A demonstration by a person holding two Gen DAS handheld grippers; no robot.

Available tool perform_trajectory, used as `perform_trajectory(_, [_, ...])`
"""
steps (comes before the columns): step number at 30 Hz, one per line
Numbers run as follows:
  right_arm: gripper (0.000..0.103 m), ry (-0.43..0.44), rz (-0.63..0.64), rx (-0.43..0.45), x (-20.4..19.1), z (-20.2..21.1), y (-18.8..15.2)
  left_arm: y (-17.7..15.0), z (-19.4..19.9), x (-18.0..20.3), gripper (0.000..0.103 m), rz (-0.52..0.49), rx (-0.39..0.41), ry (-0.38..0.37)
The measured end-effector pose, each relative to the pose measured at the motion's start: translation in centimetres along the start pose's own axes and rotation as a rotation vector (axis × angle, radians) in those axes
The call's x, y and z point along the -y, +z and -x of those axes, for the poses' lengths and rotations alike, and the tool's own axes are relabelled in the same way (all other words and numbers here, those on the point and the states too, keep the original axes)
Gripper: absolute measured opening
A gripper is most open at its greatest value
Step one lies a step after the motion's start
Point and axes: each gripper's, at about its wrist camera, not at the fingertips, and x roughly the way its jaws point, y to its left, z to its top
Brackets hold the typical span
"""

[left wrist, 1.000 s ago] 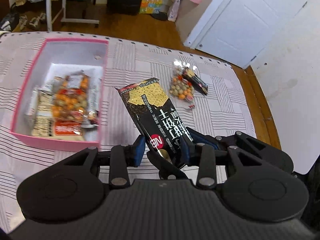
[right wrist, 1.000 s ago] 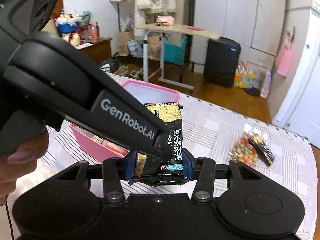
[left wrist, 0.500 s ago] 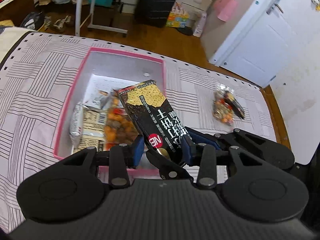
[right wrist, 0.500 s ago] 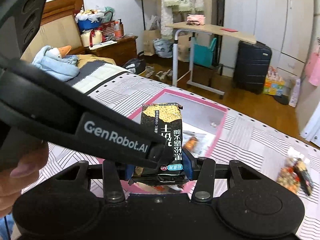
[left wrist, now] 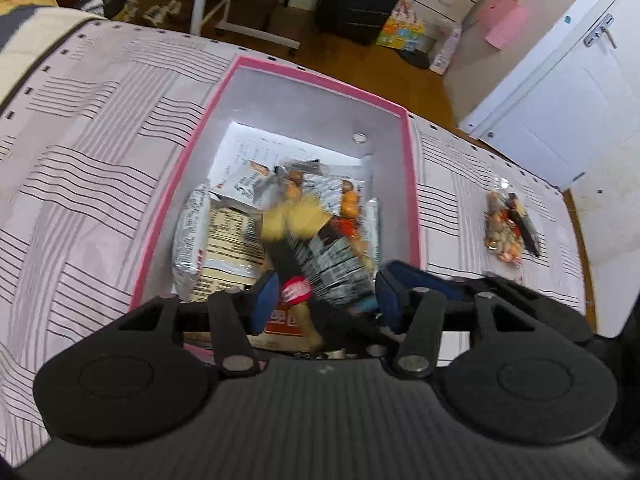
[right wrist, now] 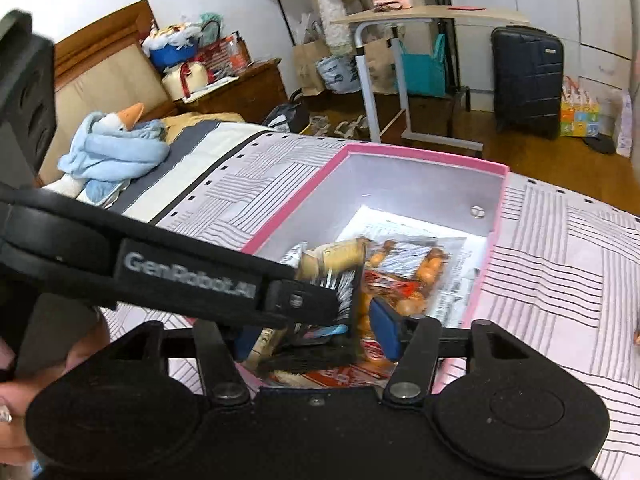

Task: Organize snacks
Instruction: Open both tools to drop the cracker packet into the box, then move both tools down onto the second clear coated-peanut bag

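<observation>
A pink box [left wrist: 412, 184] with a white inside sits on the striped bedspread and holds several snack packets. A black cracker packet [left wrist: 312, 256], blurred by motion, hangs between the spread fingers of both grippers over the box; it also shows in the right wrist view [right wrist: 340, 288]. My left gripper [left wrist: 326, 300] is open above the box's near end. My right gripper [right wrist: 312, 332] is open too, with the left gripper's body crossing in front of it. A clear bag of mixed nuts [left wrist: 506, 228] lies on the bedspread to the right of the box.
The box [right wrist: 496, 216] has bare floor at its far end. A stuffed goose in a blue cloth [right wrist: 116, 148] lies at the bed head. Beyond the bed are a rolling desk [right wrist: 420, 24], a black suitcase [right wrist: 526, 80] and a white door [left wrist: 560, 92].
Both grippers moved over the pink box and opened. The black cracker packet, held firmly before, is now loose and blurred, dropping toward the box.
</observation>
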Motion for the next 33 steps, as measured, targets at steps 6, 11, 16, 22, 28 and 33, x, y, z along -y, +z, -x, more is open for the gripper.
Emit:
perform_trajectory(6, [0.065, -0.015, 0.032, 0.043, 1.8, 4.9, -0.4, -0.5, 2.4, 1.5, 0.053, -0.034, 0.052, 0.013])
perform_trajectory(11, [0.065, -0.063, 0.015, 0.125, 4.8, 10.6, -0.4, -0.7, 4.9, 4.2, 0.054, -0.079, 0.107, 0.007])
perform_trajectory(16, [0.065, -0.109, -0.027, 0.174, 8.4, 15.7, -0.9, -1.2, 5.7, 7.9, 0.054, -0.122, 0.118, -0.035])
perform_trajectory(22, [0.067, -0.147, -0.065, 0.227, 12.9, 20.0, -1.9, -1.7, 4.7, 13.0, 0.054, -0.184, 0.128, -0.104])
perform_trajectory(28, [0.067, -0.183, -0.156, 0.223, 18.2, 19.4, -3.5, -1.6, 0.2, 17.4, 0.054, -0.206, 0.111, -0.146])
perform_trajectory(33, [0.067, -0.191, -0.274, 0.227, 23.2, 16.2, -5.6, -1.1, -5.1, 19.9, 0.054, -0.202, 0.091, -0.183])
